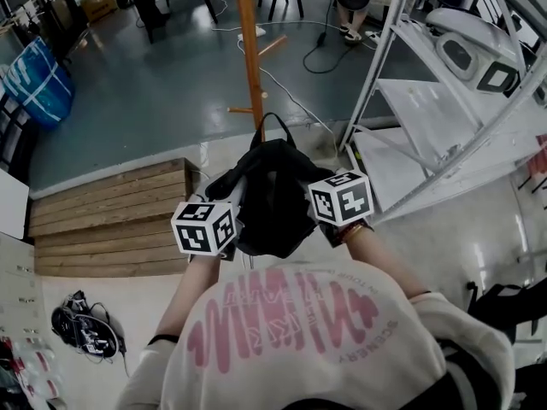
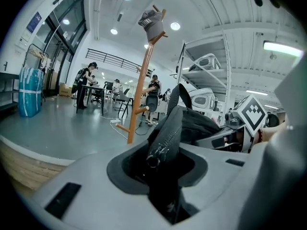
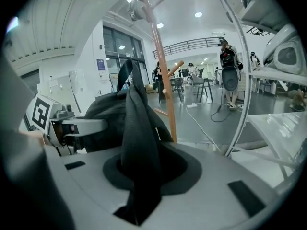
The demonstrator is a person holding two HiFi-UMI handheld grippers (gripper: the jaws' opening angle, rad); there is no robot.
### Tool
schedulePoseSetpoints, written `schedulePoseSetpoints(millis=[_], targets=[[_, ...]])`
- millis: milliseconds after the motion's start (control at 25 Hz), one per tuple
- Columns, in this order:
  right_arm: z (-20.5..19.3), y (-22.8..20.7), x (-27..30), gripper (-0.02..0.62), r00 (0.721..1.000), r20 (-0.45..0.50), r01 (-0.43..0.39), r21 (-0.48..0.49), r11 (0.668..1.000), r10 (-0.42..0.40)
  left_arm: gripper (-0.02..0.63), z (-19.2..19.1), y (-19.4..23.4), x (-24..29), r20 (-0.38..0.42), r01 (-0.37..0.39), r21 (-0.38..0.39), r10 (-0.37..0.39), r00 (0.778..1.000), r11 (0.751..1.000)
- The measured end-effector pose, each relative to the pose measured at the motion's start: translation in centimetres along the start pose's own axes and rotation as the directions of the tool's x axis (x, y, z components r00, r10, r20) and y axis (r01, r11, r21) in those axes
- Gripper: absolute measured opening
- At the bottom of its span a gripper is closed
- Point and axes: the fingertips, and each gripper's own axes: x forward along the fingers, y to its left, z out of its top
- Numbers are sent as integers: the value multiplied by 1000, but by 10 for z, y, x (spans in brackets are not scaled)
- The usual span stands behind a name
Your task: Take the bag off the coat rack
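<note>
Black bag (image 1: 272, 196) upright (handle (image 2: 172, 99) uppermost)

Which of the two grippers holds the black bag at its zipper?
The left gripper: the zipper of the bag runs into its jaws; the right gripper clamps only plain fabric.

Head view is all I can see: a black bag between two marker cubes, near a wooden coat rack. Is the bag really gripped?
Observer: Yes. The left gripper view shows the left gripper shut on the zipper edge of the bag.
Operator: And the other one?
Observer: The right gripper pinches a fold of its black fabric.
Operator: Is it hooked on the rack?
Observer: No; the handle loop stands free, and the coat rack is behind it, with a grey item on its top.
</note>
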Motion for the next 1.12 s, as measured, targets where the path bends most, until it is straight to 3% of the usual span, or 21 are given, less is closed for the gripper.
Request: schedulePoseSetpoints(millis=[360,1120], targets=[[-24,-3,-36,87,1000,-9,-26,-29,999,25,100,-20,-39,-17,2,-17,-40,17,1000,999],[-112,-7,-149,87,995,-67,-82,-69,994,78,98,-82,-167,-73,-15,-83,-88,82,996,993]])
